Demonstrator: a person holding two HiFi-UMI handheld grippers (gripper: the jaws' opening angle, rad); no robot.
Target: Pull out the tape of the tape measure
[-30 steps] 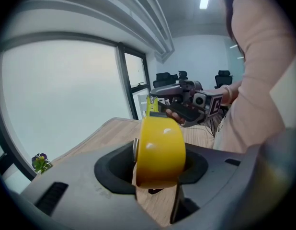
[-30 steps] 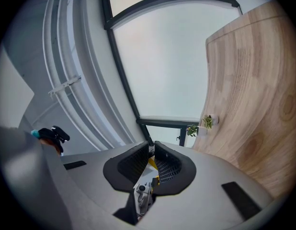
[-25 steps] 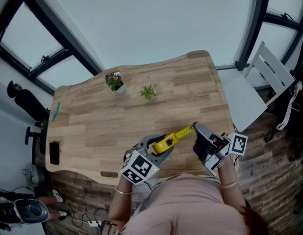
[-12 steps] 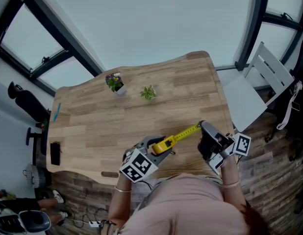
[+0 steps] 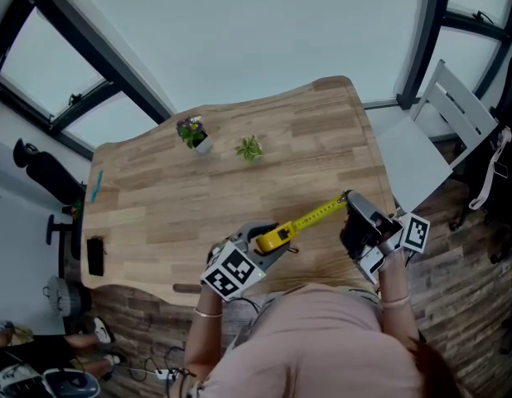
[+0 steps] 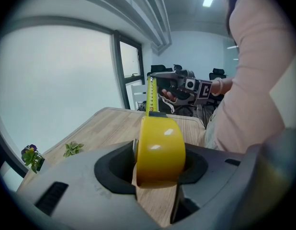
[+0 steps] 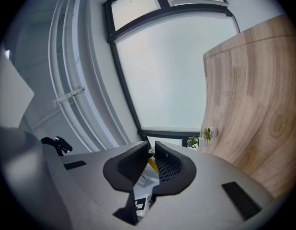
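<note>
Tape measure [image 5: 273, 240] clamped in the left gripper [image 5: 277, 240], tape [image 5: 317, 215] stretched to the right gripper [image 5: 348, 199].
The rounded, glossy yellow case sat pinched between the left gripper's dark padded jaws; its thin yellow marked tape ran toward 2 o'clock, where the right gripper's ribbed black jaws were closed on its end, above the pale wood-grain bench [image 5: 198, 193].

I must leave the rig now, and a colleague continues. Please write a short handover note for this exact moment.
Left gripper: shut on the yellow tape measure case, over the table.
Right gripper: shut on the tape end.
The tape runs straight between them.
Done: tape partly pulled out.
Left: probably pull the right gripper further away, keeping the case steady.
</note>
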